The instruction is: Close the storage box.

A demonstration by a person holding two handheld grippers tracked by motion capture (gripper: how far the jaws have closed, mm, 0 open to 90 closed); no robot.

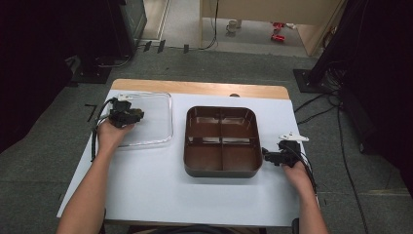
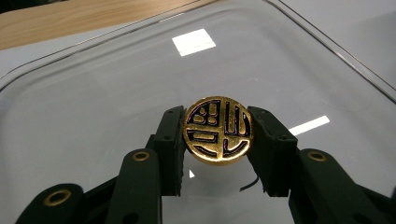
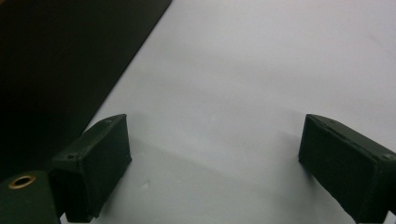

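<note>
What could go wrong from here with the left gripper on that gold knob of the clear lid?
1. The left gripper pinches the round gold knob by its rim, so the clear lid may swing or slip out when lifted.
2. The right gripper sits open on the table, close beside the brown divided tray; a stray nudge could shift the tray before the lid arrives.
3. The lid is transparent with glare, so aligning its edges over the tray may be misjudged.

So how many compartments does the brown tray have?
4. The tray is split by a cross divider: far left, far right, near left, near right. All look empty.
</note>
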